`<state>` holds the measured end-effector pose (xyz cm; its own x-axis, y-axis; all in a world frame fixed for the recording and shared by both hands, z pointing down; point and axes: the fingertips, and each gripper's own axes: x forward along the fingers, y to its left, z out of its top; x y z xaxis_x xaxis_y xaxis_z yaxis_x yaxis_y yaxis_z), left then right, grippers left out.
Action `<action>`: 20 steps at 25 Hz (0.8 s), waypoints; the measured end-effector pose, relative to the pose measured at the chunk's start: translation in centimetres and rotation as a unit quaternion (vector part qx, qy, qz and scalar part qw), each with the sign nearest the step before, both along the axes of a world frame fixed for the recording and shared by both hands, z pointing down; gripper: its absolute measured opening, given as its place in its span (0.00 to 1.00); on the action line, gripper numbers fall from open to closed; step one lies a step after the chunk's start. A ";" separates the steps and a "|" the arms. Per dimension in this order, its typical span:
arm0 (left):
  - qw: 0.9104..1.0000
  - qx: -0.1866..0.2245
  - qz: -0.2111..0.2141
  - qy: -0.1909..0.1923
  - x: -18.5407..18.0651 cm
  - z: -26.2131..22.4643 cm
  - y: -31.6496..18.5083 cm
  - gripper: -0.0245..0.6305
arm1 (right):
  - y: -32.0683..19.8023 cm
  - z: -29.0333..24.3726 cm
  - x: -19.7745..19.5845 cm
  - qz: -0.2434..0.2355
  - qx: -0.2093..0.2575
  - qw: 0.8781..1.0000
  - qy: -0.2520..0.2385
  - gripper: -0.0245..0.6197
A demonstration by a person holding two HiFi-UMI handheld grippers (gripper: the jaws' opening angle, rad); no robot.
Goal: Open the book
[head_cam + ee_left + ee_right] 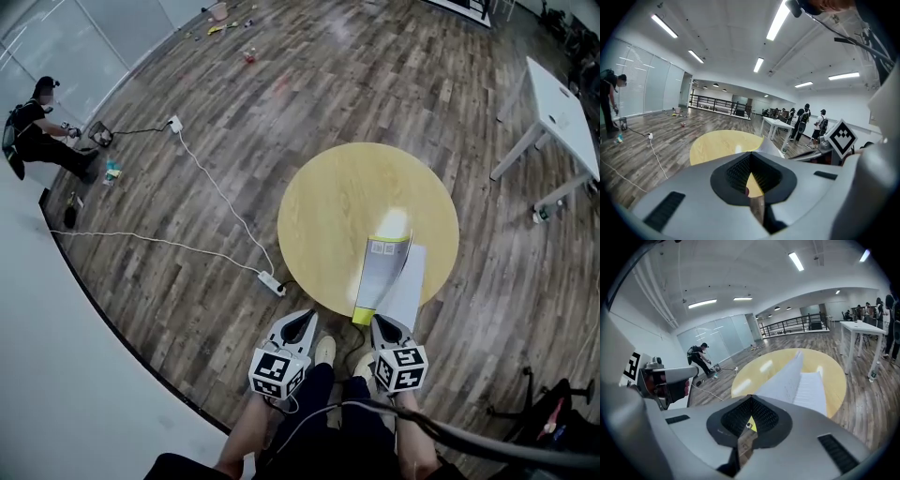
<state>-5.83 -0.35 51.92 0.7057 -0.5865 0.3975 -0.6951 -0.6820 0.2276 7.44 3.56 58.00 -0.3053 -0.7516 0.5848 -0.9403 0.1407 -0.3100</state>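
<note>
A thin book point(382, 274) lies at the near right edge of the round yellow table point(337, 202). Its grey cover is raised and tilted, and white pages point(410, 281) show to its right. My right gripper point(381, 324) is at the book's near edge with its jaws together, shut on the cover. In the right gripper view the gripper point(750, 398) points along the lifted cover point(783, 378), with the pages point(811, 390) beside it. My left gripper point(303, 322) is shut and holds nothing, just off the table's near rim and left of the book. In the left gripper view it point(750, 153) faces the table point(717, 143).
A white power strip point(272, 281) and its cable lie on the wood floor left of the table. A white table point(562, 112) stands at the right. One person crouches at the far left point(37, 131); others stand near a desk point(806, 123). A black stand base point(553, 403) sits near right.
</note>
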 end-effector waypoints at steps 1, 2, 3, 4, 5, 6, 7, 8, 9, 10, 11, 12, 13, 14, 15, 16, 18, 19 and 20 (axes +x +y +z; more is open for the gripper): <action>1.000 0.001 -0.008 0.001 -0.7 -0.1 -0.1 0.04 | -0.5 -0.3 -0.9 -0.012 0.003 1.000 0.001 0.05; 1.000 0.003 -0.017 0.002 -1.4 -0.3 -0.3 0.04 | -1.0 -0.5 -1.8 -0.023 0.006 1.000 0.002 0.05; 1.000 0.004 -0.025 0.002 -2.2 -0.3 -0.5 0.04 | -1.5 -0.6 -2.7 -0.035 0.008 0.999 0.003 0.05; 0.999 0.004 -0.034 0.002 -2.9 -0.4 -0.7 0.04 | -2.0 -0.8 -3.6 -0.046 0.009 0.999 0.003 0.05; 0.999 0.004 -0.043 0.002 -3.8 -0.4 -0.8 0.04 | -2.5 -0.8 -4.5 -0.058 0.010 0.998 0.004 0.05; 0.999 0.003 -0.052 0.002 -4.6 -0.3 -0.8 0.04 | -2.8 -0.8 -5.5 -0.069 0.009 0.998 0.005 0.05; 0.998 0.001 -0.062 0.003 -5.5 -0.2 -0.8 0.04 | -3.2 -0.6 -6.4 -0.080 0.008 0.997 0.006 0.05; 0.998 -0.001 -0.070 0.003 -6.4 0.0 -0.8 0.04 | -3.5 -0.4 -7.3 -0.090 0.006 0.996 0.006 0.05; 0.997 -0.003 -0.077 0.003 -7.2 0.2 -0.7 0.04 | -3.8 -0.2 -8.2 -0.099 0.006 0.995 0.006 0.05; 0.996 -0.005 -0.084 0.003 -7.9 0.5 -0.8 0.04 | -4.2 0.0 -9.0 -0.106 0.005 0.994 0.007 0.05; 0.996 -0.007 -0.089 0.003 -8.6 0.7 -0.8 0.04 | -4.6 0.2 -9.8 -0.113 0.004 0.994 0.007 0.05; 0.995 -0.010 -0.095 0.003 -9.3 1.0 -0.9 0.04 | -5.0 0.5 -10.5 -0.120 0.002 0.993 0.007 0.05; 0.995 -0.013 -0.101 0.003 -10.0 1.2 -0.9 0.04 | -5.4 0.9 -11.3 -0.127 -0.001 0.992 0.008 0.05; 0.994 -0.016 -0.108 0.003 -10.6 1.6 -0.9 0.04 | -5.7 1.3 -12.0 -0.135 -0.004 0.991 0.009 0.05; 0.993 -0.020 -0.115 0.003 -11.1 1.9 -0.9 0.04 | -6.0 1.9 -12.6 -0.142 -0.008 0.990 0.010 0.05; 0.992 -0.023 -0.121 0.003 -11.7 2.3 -0.9 0.04 | -6.2 2.4 -13.2 -0.150 -0.013 0.989 0.012 0.05; 0.990 -0.032 -0.135 0.005 -12.7 3.2 -0.9 0.04 | -6.7 3.7 -14.3 -0.164 -0.024 0.986 0.015 0.05; 0.989 -0.037 -0.141 0.005 -13.2 3.7 -1.0 0.04 | -7.0 4.3 -14.8 -0.171 -0.030 0.985 0.018 0.05; 0.988 -0.041 -0.147 0.005 -13.7 4.2 -1.0 0.04 | -7.3 5.0 -15.2 -0.177 -0.037 0.983 0.021 0.05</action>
<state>-19.54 -1.36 56.07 0.5139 -0.7326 0.4463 -0.8577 -0.4295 0.2826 -7.79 -3.70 63.05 -0.5146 -0.5581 0.6510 -0.8487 0.4399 -0.2937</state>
